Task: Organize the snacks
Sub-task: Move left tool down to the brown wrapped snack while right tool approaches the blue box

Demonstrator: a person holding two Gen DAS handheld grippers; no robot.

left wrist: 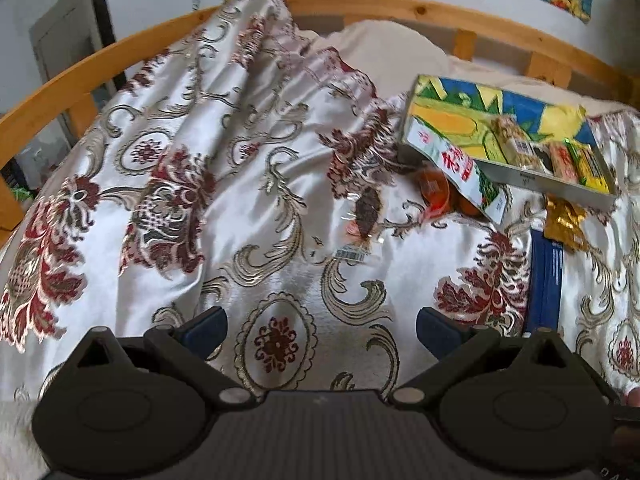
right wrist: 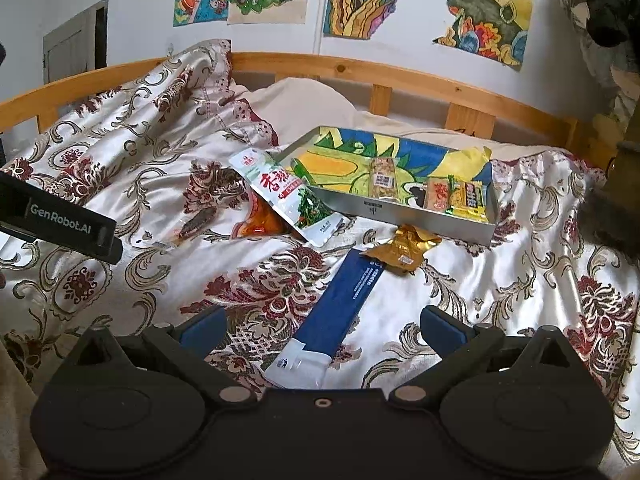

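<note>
A shallow metal tray [right wrist: 420, 222] [left wrist: 568, 189] with a colourful liner lies on the bed and holds several small snack packs [right wrist: 440, 194]. A white and green pouch [right wrist: 288, 196] [left wrist: 460, 168] leans on the tray's left corner, over an orange pack [right wrist: 260, 220] [left wrist: 434, 188]. A clear pack with a dark snack [left wrist: 366, 210] [right wrist: 196, 222] lies further left. A gold wrapper [right wrist: 404, 248] [left wrist: 564, 220] and a long blue stick pack [right wrist: 340, 304] [left wrist: 544, 280] lie in front of the tray. My left gripper [left wrist: 322, 326] is open and empty over the bedspread. My right gripper [right wrist: 322, 328] is open, its jaws either side of the blue pack's near end.
A patterned satin bedspread [left wrist: 192, 200] covers the bed, rumpled at the left. A wooden headboard rail [right wrist: 360, 68] runs along the back below drawings on the wall. The left gripper's body [right wrist: 60, 220] shows at the left edge of the right wrist view.
</note>
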